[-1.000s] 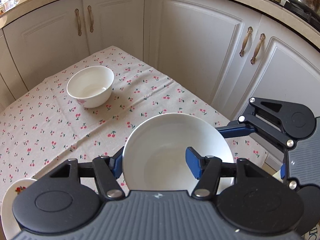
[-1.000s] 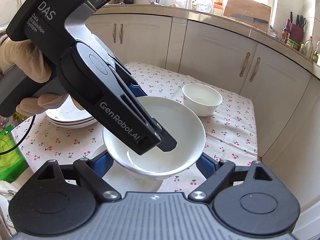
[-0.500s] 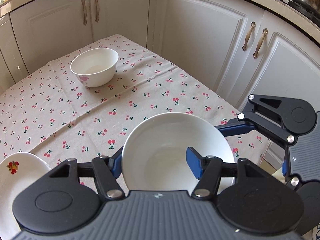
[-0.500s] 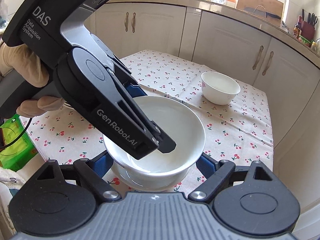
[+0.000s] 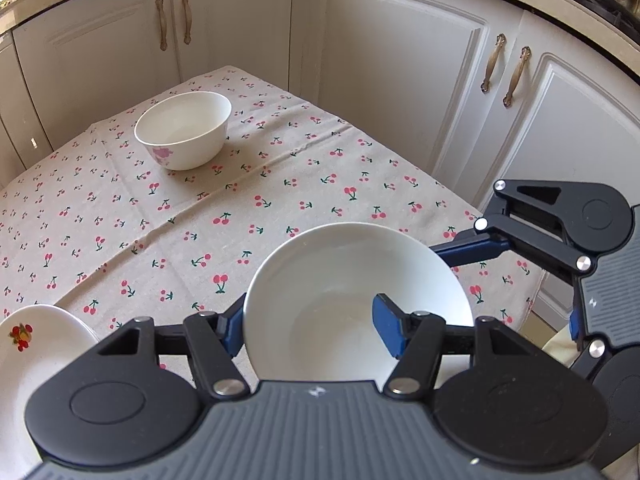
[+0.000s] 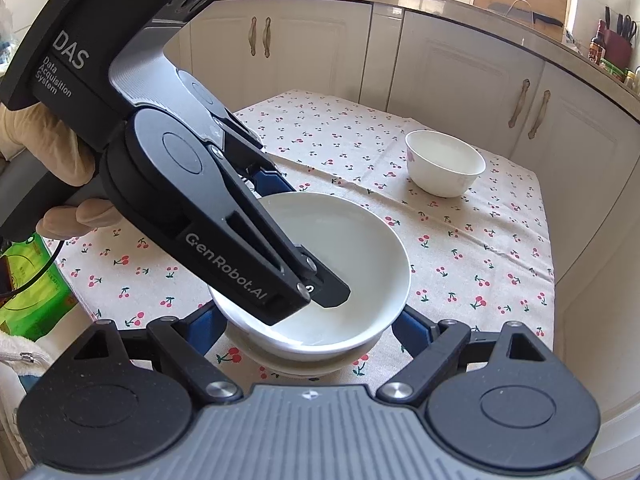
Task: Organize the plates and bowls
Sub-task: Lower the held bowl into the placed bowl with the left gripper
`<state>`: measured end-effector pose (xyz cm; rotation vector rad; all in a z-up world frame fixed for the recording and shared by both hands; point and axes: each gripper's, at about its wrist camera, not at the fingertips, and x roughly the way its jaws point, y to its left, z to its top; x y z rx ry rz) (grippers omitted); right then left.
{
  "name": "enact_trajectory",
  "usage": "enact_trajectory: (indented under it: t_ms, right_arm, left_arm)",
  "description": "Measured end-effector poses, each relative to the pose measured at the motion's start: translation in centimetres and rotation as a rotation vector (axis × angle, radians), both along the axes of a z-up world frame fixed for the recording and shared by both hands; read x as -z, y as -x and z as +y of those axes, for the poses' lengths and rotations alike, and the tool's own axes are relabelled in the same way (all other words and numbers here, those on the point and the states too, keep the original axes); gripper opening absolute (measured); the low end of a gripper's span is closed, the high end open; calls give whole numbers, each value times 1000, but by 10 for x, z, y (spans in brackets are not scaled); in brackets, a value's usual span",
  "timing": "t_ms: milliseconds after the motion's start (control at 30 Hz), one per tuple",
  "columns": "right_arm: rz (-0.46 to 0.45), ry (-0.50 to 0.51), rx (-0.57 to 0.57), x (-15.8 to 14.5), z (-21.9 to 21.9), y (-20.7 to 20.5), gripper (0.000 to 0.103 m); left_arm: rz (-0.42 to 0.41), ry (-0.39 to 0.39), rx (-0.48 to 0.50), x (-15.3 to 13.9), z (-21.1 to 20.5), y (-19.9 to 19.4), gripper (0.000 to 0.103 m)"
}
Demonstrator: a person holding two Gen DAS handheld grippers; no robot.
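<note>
My left gripper point(image 5: 310, 326) is shut on the rim of a wide white bowl point(image 5: 352, 296), one finger inside it and one outside, and holds it above the cherry-print tablecloth point(image 5: 248, 208). The same bowl point(image 6: 344, 264) shows in the right wrist view with the left gripper point(image 6: 256, 224) clamped on its near-left rim. My right gripper point(image 6: 308, 324) is open, its blue fingers point(image 6: 412, 326) on either side of the bowl's underside. A smaller white bowl with a pink flower point(image 5: 184, 130) stands farther back on the table, also in the right wrist view point(image 6: 444, 162).
A white plate with a fruit print point(image 5: 28, 364) lies at the near left table edge. White cabinet doors point(image 5: 400, 80) close off the far and right sides of the table. A green packet point(image 6: 28, 284) lies left of the table.
Both grippers and the wide bowl have moved across the table toward the small bowl, which now looks nearer. The stack of plates has left the right wrist view. The grips are unchanged.
</note>
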<state>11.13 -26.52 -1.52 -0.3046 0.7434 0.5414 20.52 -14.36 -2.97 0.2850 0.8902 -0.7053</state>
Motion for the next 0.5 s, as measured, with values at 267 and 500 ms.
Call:
enact_trajectory:
  t_ms: [267,500]
  right_arm:
    - [6,11,-8,1,2,-1,92]
    - [17,11,-8,1,2,-2,92]
  left_arm:
    - [-17,-30,16,3,-1,1,62]
    - [-12,-23,22,5,0,0,62]
